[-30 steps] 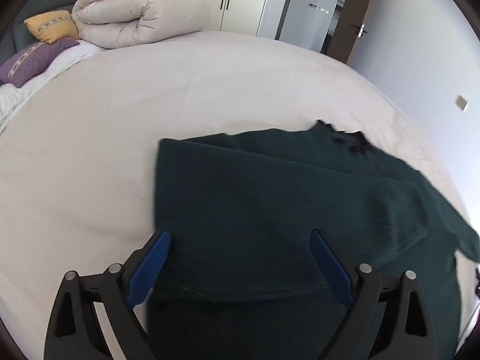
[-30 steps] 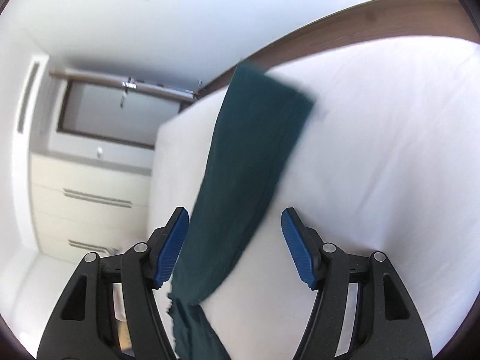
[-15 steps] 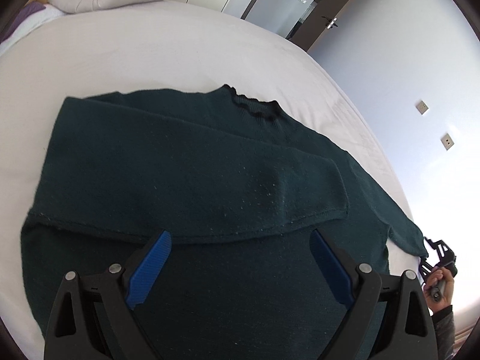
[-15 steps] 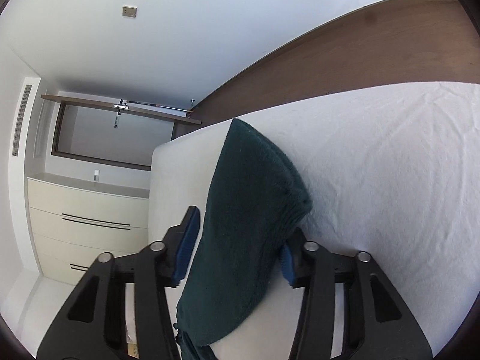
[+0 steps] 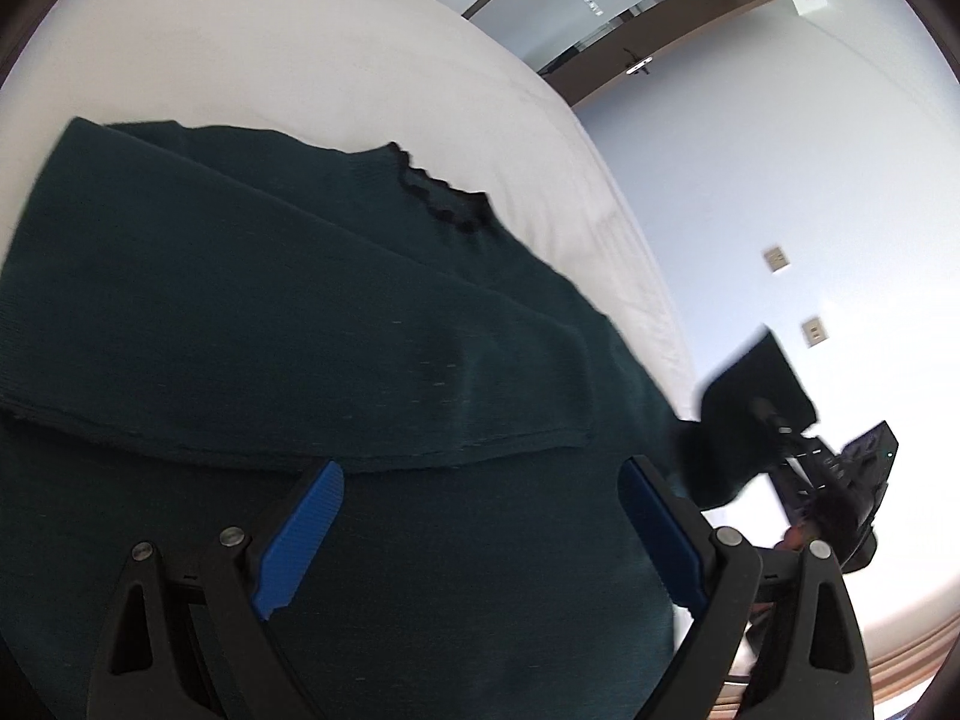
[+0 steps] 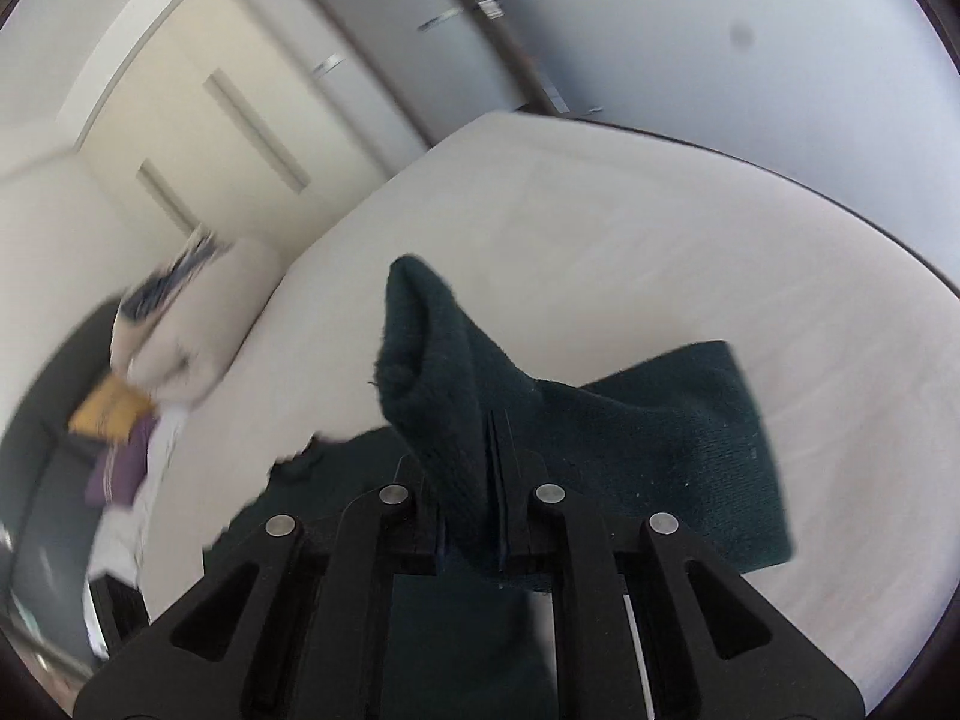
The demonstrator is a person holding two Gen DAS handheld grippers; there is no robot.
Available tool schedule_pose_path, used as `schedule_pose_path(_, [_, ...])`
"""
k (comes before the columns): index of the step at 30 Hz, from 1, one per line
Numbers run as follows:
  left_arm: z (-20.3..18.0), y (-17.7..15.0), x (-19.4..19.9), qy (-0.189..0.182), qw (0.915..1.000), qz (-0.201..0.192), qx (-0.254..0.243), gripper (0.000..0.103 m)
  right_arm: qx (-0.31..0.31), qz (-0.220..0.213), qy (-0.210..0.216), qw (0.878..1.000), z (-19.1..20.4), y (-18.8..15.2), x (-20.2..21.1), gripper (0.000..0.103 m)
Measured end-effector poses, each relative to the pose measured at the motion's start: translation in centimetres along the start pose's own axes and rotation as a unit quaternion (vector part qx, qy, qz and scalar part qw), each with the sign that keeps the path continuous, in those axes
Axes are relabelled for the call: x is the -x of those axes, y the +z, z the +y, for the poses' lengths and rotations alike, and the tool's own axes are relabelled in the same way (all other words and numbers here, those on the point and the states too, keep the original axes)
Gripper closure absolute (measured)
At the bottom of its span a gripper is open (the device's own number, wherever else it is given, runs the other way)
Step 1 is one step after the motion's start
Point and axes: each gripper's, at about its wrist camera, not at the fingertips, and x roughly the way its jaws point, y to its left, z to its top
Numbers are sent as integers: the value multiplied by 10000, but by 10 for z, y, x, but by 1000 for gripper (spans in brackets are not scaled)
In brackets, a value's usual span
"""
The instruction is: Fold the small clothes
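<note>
A dark green knitted sweater (image 5: 300, 330) lies on the white bed (image 5: 300, 60), its left sleeve folded across the body and its frilled collar (image 5: 444, 198) at the far side. My left gripper (image 5: 480, 516) is open and empty, hovering over the sweater's lower body. My right gripper (image 6: 489, 480) is shut on the right sleeve (image 6: 570, 420) near its cuff and holds it lifted off the bed. In the left wrist view the right gripper (image 5: 774, 420) shows at the right edge with the sleeve cuff (image 5: 750, 384) raised.
A rolled beige duvet (image 6: 198, 312), a yellow pillow (image 6: 114, 408) and a purple pillow (image 6: 120, 468) lie at the head of the bed. Wardrobes (image 6: 210, 120) and a door (image 5: 600, 30) stand beyond. The bed's edge (image 5: 648, 300) runs near the wall.
My right gripper has shut on the sleeve and lifted it, swinging toward the sweater's body. My left gripper has moved right over the sweater, still open.
</note>
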Motion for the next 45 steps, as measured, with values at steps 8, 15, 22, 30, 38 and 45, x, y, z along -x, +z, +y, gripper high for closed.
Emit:
schedule_pose_path(8, [-3, 11, -22, -735, 9954, 288, 535, 9, 1758, 1251, 205, 9762, 177, -157, -105, 93])
schedule_pose_path(15, [-10, 9, -67, -896, 9888, 911, 770, 9, 1502, 1442, 336, 9775, 171, -189, -147, 93])
schedule_pose_path(22, [-14, 8, -84, -897, 9869, 1074, 805, 25, 1395, 1675, 523, 9745, 86, -142, -76, 42])
schedule_pose_path(30, [-23, 3, -85, -542, 9907, 1116, 564, 97, 92, 1576, 970, 9827, 2, -152, -8, 42])
schedule_pose_path(38, [-25, 54, -24, -149, 9994, 296, -69, 96, -687, 1429, 1446, 9767, -49, -141, 11, 42])
schedule_pose_path(45, [28, 66, -8, 186, 9994, 157, 244, 96, -1602, 1327, 1644, 9642, -73, -125, 10, 42])
